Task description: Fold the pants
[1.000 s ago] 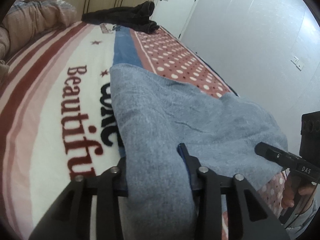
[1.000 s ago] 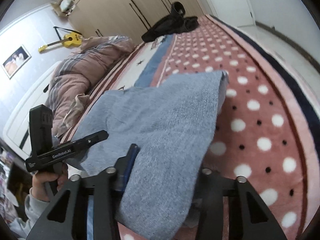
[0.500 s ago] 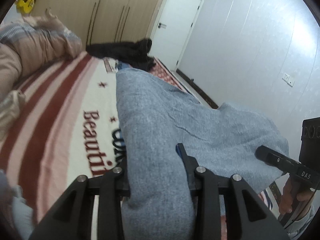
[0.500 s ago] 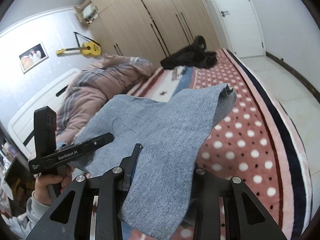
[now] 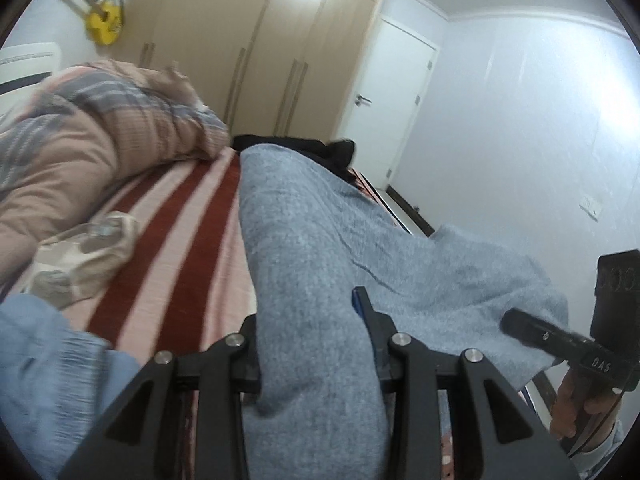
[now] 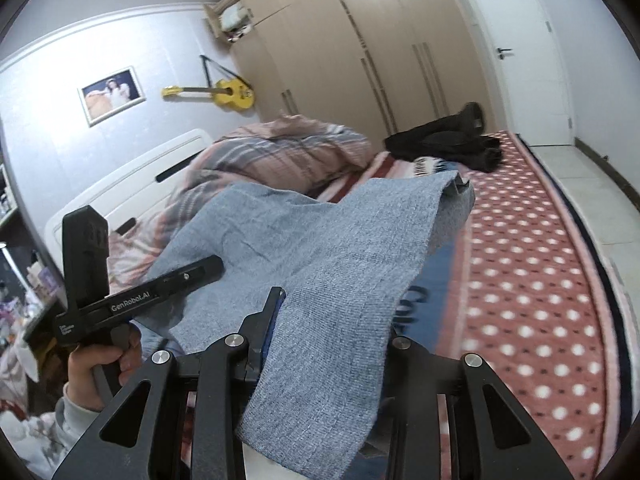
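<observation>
The grey-blue pants hang spread between my two grippers, lifted off the bed. My left gripper is shut on one end of the cloth, which drapes over its fingers. My right gripper is shut on the other end of the pants. The far edge of the pants is raised and folded over at the top right in the right wrist view. The right gripper also shows in the left wrist view, the left gripper in the right wrist view.
The bed has a striped and dotted blanket. A pink plaid quilt is heaped at the head end. Dark clothes lie at the far edge. Wardrobes, a door and a yellow guitar stand behind.
Both grippers have risen with the pants, lifting the cloth off the blanket. The views have tilted up toward the wardrobes and wall.
</observation>
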